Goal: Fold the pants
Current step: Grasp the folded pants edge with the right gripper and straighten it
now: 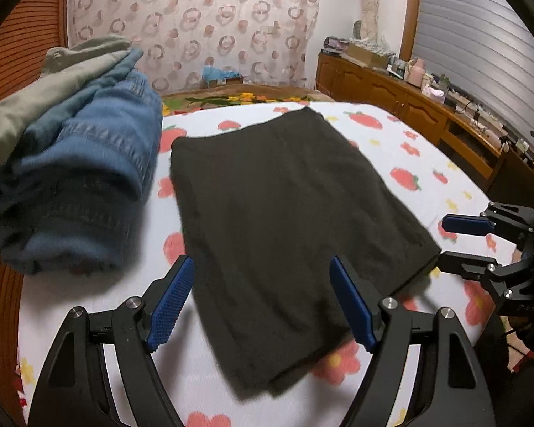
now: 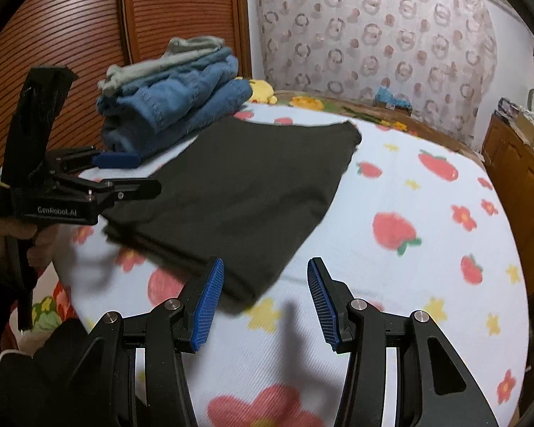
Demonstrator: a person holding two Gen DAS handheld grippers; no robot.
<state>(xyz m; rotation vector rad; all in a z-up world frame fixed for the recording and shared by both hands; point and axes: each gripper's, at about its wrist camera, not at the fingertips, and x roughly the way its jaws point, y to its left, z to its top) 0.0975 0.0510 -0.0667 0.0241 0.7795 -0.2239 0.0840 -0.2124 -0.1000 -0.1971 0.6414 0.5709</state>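
While the dark pants (image 1: 284,220) lay folded on the bed (image 1: 409,163), both claws, left claw (image 1: 261,302) and right claw (image 2: 265,302), hung spread and empty; 1 more fold apparently required gripping the near edge.

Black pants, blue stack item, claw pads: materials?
Black pants: looks like a soft matte knit, faintly ribbed, no sheen; blur leaves the weave unsure. Blue folded pants: denim, going by faded wash and stitched seams. Left claw pads: blue, finely ridged, probably rubber or plastic, on black rigid arms.
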